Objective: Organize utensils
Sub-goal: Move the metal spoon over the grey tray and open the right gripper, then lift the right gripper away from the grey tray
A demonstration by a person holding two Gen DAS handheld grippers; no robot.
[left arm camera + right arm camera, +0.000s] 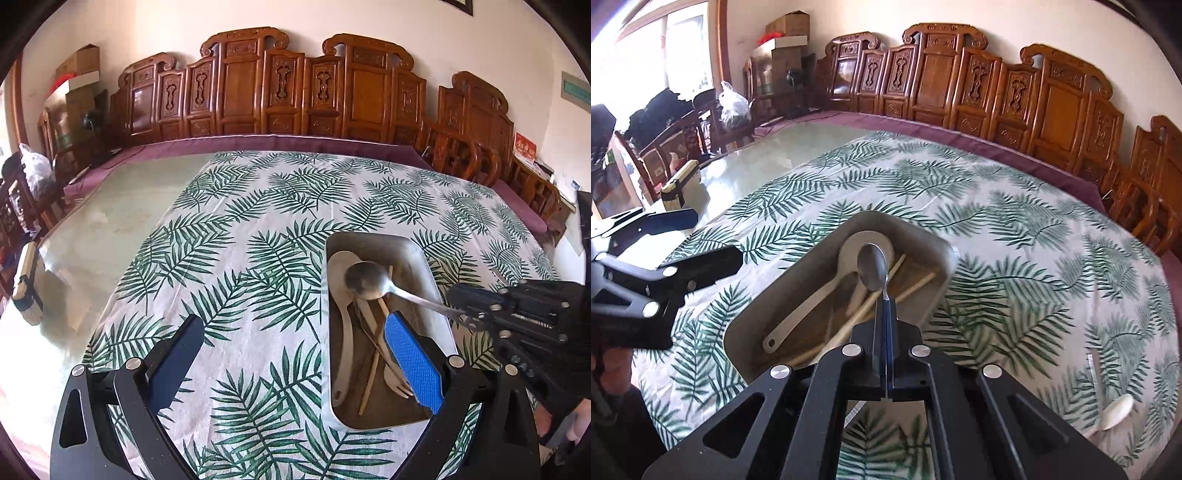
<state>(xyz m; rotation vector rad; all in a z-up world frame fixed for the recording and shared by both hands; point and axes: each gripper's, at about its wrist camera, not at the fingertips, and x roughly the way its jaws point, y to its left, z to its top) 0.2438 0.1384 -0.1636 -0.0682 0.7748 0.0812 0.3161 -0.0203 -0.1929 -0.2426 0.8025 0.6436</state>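
Your right gripper (885,295) is clamped on the steel spoon (872,266), poised over the tray (943,280), which already holds a ladle (809,306) and chopsticks. One white spoon (1117,416) waits on the cloth (left gripper (291,365) spread, empty).

We find no writing we can read. A red card (525,146) on the far right shelf bears gold marks, and a green sign (575,92) hangs on the wall, but both are too blurred for us to make out.
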